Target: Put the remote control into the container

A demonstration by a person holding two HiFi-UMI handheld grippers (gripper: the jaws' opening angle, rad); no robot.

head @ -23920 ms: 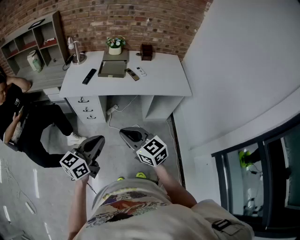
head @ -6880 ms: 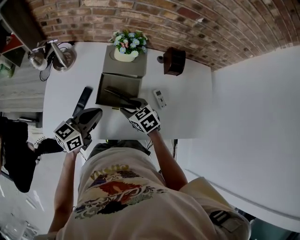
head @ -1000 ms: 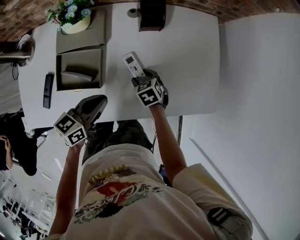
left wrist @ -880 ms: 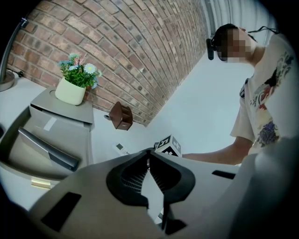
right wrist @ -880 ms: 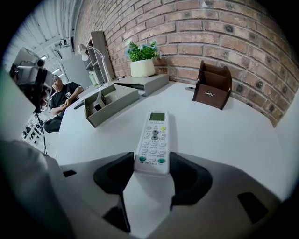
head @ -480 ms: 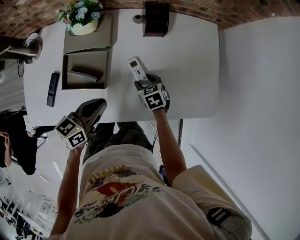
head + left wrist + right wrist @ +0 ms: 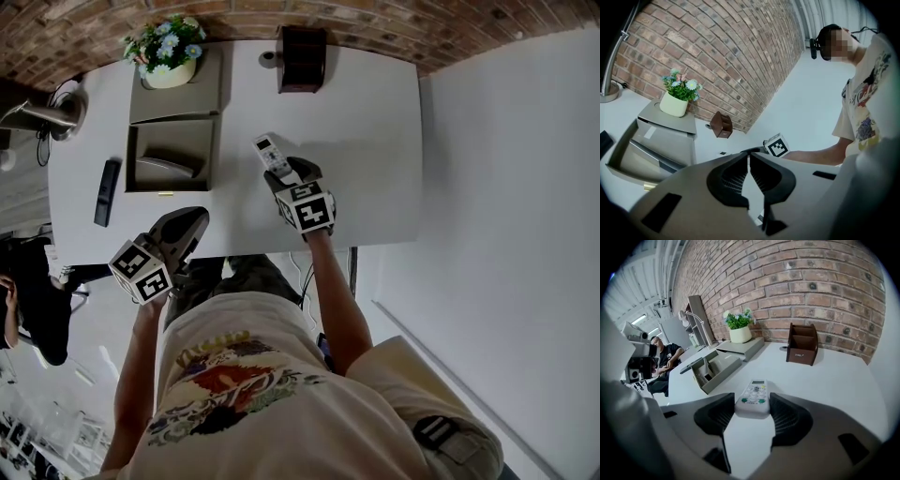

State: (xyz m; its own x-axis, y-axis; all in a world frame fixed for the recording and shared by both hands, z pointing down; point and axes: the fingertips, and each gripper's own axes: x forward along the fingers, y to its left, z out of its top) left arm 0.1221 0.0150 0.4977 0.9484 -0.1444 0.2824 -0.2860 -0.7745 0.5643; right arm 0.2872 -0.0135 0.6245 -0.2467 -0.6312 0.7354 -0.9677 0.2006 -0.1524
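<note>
A white remote (image 7: 271, 155) sticks out ahead of my right gripper (image 7: 284, 176), which is shut on its near end and holds it just above the white desk (image 7: 375, 141). In the right gripper view both pads press the sides of the white remote (image 7: 753, 397). The container, an open grey box (image 7: 132, 155), stands to the left with a dark remote (image 7: 169, 167) lying in it; the same box (image 7: 717, 367) shows left of the jaws. My left gripper (image 7: 187, 223) is shut and holds nothing at the desk's front edge, short of the box (image 7: 628, 154).
A black remote (image 7: 107, 192) lies left of the box. Behind the box sits its grey lid (image 7: 176, 98) with a flower pot (image 7: 169, 56). A brown holder (image 7: 301, 58) stands at the brick wall, and a lamp base (image 7: 42, 112) at the far left. A seated person (image 7: 668, 357) is beyond the desk's left end.
My right gripper has lifted the white remote off the desk. The left gripper has barely shifted.
</note>
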